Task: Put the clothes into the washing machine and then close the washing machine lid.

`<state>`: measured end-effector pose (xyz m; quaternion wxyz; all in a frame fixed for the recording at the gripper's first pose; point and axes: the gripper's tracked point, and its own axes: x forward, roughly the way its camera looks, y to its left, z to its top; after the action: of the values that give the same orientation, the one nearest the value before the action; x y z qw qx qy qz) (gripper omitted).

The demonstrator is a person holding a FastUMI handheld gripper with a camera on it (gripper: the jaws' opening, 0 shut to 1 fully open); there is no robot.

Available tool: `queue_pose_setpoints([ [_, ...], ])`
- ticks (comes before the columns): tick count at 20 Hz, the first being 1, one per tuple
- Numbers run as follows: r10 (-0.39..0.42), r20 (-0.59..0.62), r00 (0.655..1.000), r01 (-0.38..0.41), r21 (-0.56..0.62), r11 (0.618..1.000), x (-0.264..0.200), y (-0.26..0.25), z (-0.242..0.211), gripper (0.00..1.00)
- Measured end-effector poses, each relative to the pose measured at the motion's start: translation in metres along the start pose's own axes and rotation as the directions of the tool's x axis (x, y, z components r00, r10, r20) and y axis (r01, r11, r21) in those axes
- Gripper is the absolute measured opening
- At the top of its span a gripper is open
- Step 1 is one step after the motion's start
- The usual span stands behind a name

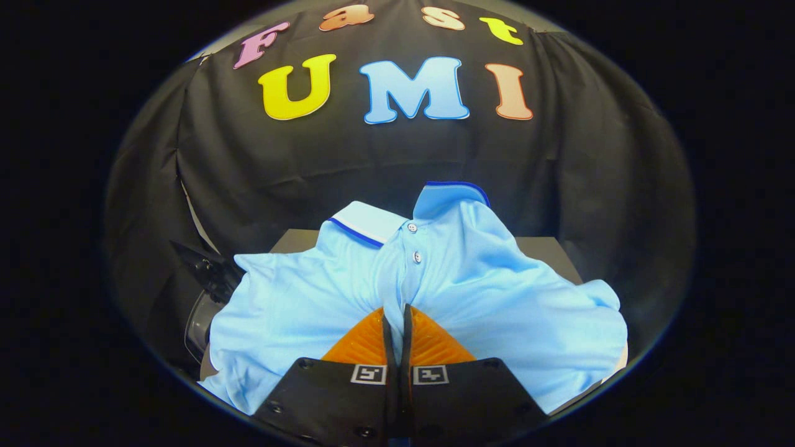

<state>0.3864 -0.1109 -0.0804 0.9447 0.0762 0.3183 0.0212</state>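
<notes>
A light blue polo shirt (478, 292) with a dark-trimmed collar and white buttons hangs bunched up just ahead of my fingers, lifted off the surface below. My gripper (397, 313) is shut on a fold of its front, just below the button placket, with the cloth pinched between both fingers. The shirt spreads wide to both sides and hides most of what lies under it. At the shirt's left edge a dark rounded part with a grey rim (202, 316) shows; I cannot tell whether it is the washing machine.
A dark flat surface (546, 248) shows behind the shirt on both sides of the collar. The black cloth wall (397, 155) stands close behind it.
</notes>
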Motion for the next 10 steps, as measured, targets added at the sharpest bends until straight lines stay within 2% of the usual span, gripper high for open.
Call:
queue_pose_setpoints([
  [5,0.010,-0.005,1.000,-0.010,0.010,1.000,-0.0020,0.0029,0.0013,0.02],
  [6,0.009,-0.004,1.000,-0.009,-0.004,1.000,-0.0015,0.0020,0.0004,0.17],
  [8,-0.025,-0.001,1.000,0.025,-0.023,0.999,-0.0027,-0.0054,-0.0018,0.57],
  [10,-0.023,0.003,1.000,0.023,-0.011,1.000,-0.0023,-0.0050,-0.0016,0.98],
])
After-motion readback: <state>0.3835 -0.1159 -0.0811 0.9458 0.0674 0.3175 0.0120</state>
